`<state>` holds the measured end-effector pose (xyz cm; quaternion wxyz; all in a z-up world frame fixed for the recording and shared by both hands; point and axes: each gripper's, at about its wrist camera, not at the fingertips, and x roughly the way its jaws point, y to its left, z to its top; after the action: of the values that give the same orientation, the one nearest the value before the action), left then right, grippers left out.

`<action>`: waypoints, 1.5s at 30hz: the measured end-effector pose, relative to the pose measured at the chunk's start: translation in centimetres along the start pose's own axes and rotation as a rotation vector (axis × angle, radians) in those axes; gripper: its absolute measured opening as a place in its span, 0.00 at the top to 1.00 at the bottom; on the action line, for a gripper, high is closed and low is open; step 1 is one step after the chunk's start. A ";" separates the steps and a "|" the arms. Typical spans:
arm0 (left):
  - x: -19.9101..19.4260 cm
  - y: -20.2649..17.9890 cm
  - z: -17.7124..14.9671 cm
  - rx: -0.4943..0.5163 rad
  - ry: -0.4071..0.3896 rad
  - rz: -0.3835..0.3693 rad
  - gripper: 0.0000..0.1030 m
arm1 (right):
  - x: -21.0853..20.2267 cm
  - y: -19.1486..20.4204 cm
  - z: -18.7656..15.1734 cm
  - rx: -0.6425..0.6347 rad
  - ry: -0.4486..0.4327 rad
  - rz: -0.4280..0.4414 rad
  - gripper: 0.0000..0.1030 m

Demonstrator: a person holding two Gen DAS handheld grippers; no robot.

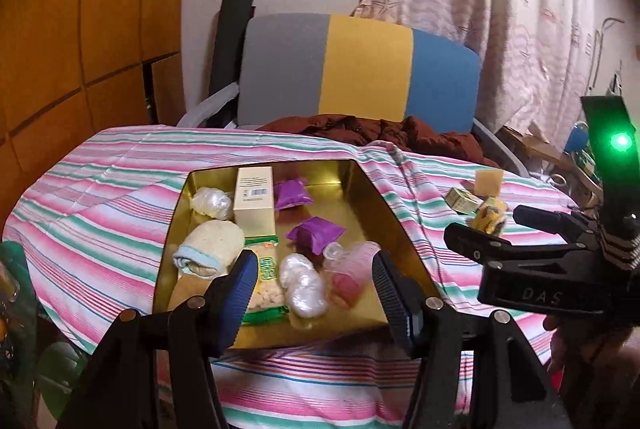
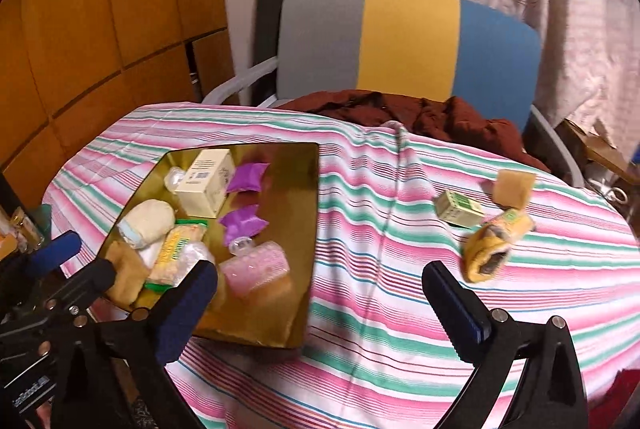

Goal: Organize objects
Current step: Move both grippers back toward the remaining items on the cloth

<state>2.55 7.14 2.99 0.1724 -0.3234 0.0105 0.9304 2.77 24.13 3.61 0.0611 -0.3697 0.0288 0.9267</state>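
The gold tray looks like glossy, mirror-smooth metal. Beneath it lies a matt striped cloth. The purple packets look shiny plastic.

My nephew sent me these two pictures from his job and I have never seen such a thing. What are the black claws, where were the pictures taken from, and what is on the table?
The black claws are hand-held grippers: a person holds one in each hand. Each carries a camera that looks along its two blue-padded fingers. One picture looks from the left hand-held gripper, the other from the right hand-held gripper. Both are open and hold nothing. On the striped tablecloth sits a gold tray holding a cream box, two purple packets, a rolled towel, a snack pack and other small items. Outside the tray lie a green box, a tan block and a yellow pouch.
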 end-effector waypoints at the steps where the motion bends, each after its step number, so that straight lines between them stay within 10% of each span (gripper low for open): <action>1: -0.1 -0.2 0.0 0.008 0.000 -0.002 0.41 | -0.2 -0.4 -0.1 0.006 -0.002 -0.008 0.00; 12: 1.8 -2.5 -1.2 0.056 0.066 -0.076 0.41 | 1.9 -4.3 -1.8 0.125 0.089 -0.031 0.00; 33: 5.5 -6.6 -1.3 0.163 0.164 -0.194 0.42 | 5.3 -25.7 -1.5 0.569 0.197 -0.186 0.00; 45: 8.5 -12.1 1.4 0.228 0.190 -0.265 0.42 | 7.9 -33.4 -5.4 0.945 0.178 -0.087 0.00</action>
<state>-0.55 21.34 0.11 0.3273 -0.3866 0.0894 0.8576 5.27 57.39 -5.98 0.2585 -0.3800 0.4364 0.7735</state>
